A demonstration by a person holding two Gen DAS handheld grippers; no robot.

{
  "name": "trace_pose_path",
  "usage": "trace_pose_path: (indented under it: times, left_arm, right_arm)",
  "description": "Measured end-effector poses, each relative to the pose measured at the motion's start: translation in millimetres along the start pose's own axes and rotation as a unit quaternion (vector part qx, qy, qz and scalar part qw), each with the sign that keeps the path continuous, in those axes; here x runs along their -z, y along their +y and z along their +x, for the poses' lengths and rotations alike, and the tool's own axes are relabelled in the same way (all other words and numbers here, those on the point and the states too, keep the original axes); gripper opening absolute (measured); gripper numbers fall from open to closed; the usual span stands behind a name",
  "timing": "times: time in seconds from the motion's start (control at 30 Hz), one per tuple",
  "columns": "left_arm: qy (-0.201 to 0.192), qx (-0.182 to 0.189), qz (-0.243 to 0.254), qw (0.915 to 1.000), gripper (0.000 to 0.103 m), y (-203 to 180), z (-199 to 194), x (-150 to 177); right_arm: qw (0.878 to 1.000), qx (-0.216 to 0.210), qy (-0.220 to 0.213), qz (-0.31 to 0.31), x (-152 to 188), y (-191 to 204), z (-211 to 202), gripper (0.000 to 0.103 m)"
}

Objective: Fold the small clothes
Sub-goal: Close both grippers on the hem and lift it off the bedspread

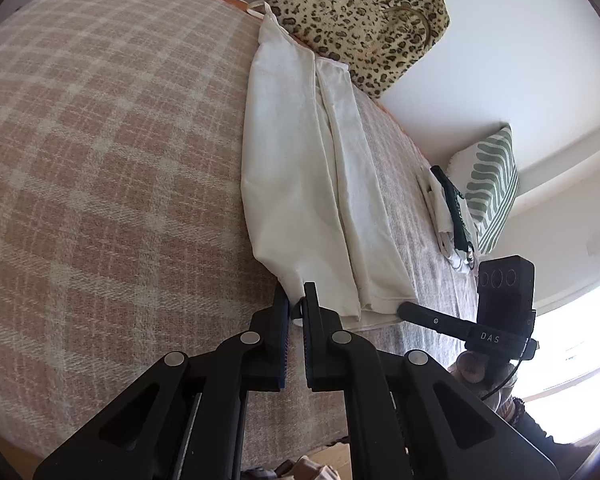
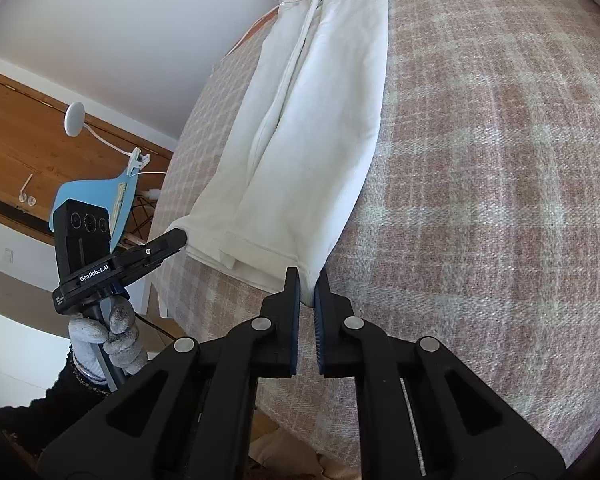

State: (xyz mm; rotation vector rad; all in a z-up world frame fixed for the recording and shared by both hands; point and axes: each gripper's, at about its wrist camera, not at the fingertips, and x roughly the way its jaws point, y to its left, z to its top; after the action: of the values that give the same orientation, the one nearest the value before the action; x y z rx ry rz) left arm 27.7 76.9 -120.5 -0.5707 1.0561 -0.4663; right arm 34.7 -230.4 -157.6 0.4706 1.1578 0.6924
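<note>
Both tools are pinching the near hem of a white garment (image 1: 300, 160) lying lengthwise on a bed: the left tool (image 1: 296, 300) has its jaws pressed together on the hem's left corner, and the right tool (image 2: 308, 284) grips the right corner the same way. Holding both near corners at once looks like preparation to lift that end and carry it over toward the far end for a crosswise fold. Just ahead of the tools, the garment is already folded into a long narrow strip, its sides laid inward, with a thin strap at the far end. It rests on a pink and cream checked blanket (image 1: 100, 160) covering the bed. Seen from the left tool, the right one carries the letters "DAS"; seen from the right tool, the left one reads "GenRobot.AI", held by a gloved hand (image 2: 116, 336). Farther off, right of the left tool, sits a small stack of folded clothes (image 1: 448, 216), then a green striped cushion (image 1: 488, 188) and a leopard-print cushion (image 1: 360, 12).
</note>
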Motion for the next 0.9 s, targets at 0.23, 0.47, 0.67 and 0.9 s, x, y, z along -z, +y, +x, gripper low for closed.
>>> trace_pose_path:
  times: [0.23, 0.47, 0.67, 0.9]
  left_arm:
    - [-0.018, 0.015, 0.003, 0.9997, 0.004, -10.4, -4.7, -12.3]
    - [-0.04, 0.025, 0.002, 0.9989, 0.004, -16.2, -9.9, -27.6]
    - [-0.054, 0.029, 0.001, 0.9981, 0.004, -22.3, -8.5, -44.9]
    - [-0.072, 0.028, 0.015, 0.9969, 0.004, -35.7, -5.9, -69.2]
  right_arm:
    - [0.999, -0.028, -0.021, 0.006, -8.1, 1.6, -14.7, 0.007]
    - [0.997, -0.06, -0.033, 0.031, -21.7, 0.9, -24.9, 0.007]
    - [0.996, -0.073, -0.039, 0.039, -29.7, 1.7, -31.8, 0.007]
    - [0.994, -0.077, -0.049, 0.062, -50.9, -6.9, -37.7, 0.007]
